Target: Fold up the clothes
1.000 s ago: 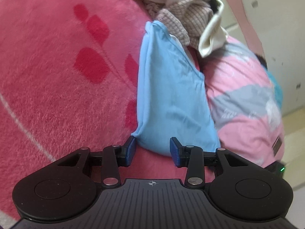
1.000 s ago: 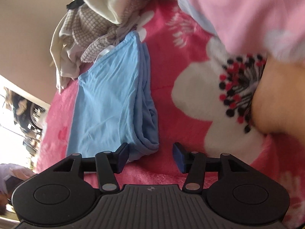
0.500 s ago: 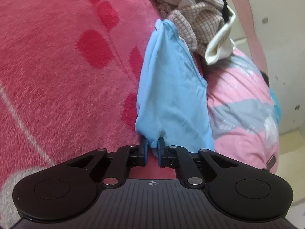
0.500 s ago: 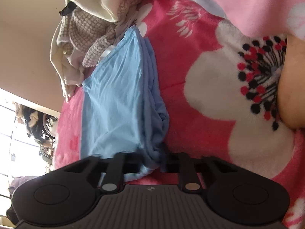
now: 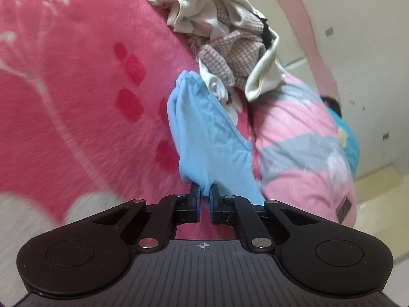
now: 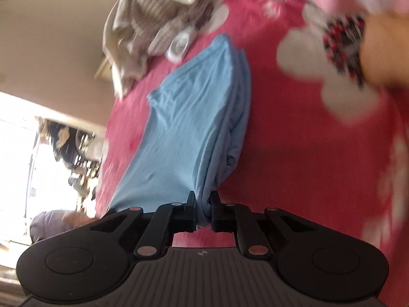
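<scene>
A folded light-blue garment [image 5: 209, 138] lies on a pink fleece blanket [image 5: 76, 76]. In the left wrist view my left gripper [image 5: 203, 192] is shut on the garment's near corner, and the cloth rises from between the blue pads. In the right wrist view the same blue garment [image 6: 189, 128] shows its stacked folded edge on the right. My right gripper [image 6: 203, 197] is closing its jaws on the other near corner, with bunched blue cloth pinched between the pads. Both corners are lifted off the blanket [image 6: 294, 153].
A heap of unfolded clothes [image 5: 230, 41], cream and checked knit, sits just beyond the garment's far end, also visible as the heap [image 6: 153, 15]. A pink and grey quilt [image 5: 301, 140] lies to the right. A blurred forearm [image 6: 383, 51] is at the upper right. A bright window [image 6: 15, 166] is at the left.
Both grippers went from open beside the garment's near corners to shut on them. Both then pulled back and up, lifting the near edge and stretching the cloth.
</scene>
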{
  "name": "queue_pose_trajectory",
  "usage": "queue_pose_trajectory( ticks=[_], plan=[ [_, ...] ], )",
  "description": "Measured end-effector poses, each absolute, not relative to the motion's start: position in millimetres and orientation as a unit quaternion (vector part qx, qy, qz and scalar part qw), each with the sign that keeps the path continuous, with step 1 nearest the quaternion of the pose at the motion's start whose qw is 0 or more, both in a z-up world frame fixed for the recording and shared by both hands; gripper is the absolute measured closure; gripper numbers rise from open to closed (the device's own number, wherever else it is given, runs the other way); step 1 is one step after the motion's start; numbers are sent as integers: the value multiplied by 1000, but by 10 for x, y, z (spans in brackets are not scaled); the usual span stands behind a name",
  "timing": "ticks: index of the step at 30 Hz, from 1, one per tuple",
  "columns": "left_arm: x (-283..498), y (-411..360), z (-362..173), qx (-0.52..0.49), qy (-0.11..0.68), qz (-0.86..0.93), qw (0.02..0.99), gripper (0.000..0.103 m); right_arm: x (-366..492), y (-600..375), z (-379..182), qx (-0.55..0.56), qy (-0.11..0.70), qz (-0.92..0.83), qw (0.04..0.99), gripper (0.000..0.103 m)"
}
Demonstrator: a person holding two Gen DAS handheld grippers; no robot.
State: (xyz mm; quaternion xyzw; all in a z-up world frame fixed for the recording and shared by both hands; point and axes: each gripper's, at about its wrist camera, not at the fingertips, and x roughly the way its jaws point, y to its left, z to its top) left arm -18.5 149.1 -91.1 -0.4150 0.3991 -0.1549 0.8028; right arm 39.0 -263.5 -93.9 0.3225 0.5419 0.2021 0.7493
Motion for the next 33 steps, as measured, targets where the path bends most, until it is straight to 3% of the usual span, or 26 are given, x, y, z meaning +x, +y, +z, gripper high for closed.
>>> queue_pose_trajectory(
  ticks=[6,10,11,13,18,22,28,33],
  plan=[
    [-756,1610,-1072,-384,488,-128,774,98,-403,-2423,-1046,245,589,211,741,91],
    [-717,1618,-1439,-380,557,-94,732,93,-552,-2170,-1151,110,584,212,776,81],
    [-685,1627,-1513,-383,567,-88,724,93,-589,-2132,-1089,86,574,218,784,72],
    [-646,1652,-1511,-390,565,-90,722,94,-684,-2100,-954,46,552,225,802,64],
    [-660,1614,-1487,-381,558,-92,732,93,-932,-2170,-831,18,530,236,814,64],
    [-684,1566,-1419,-366,542,-89,751,86,-1060,-2149,-801,3,509,250,824,64],
    [-689,1511,-1335,-333,529,-87,776,82,-999,-2020,-880,-12,501,258,826,71],
    [-687,1449,-1325,-303,526,-87,790,82,-961,-1948,-967,-36,505,254,824,94]
  ],
)
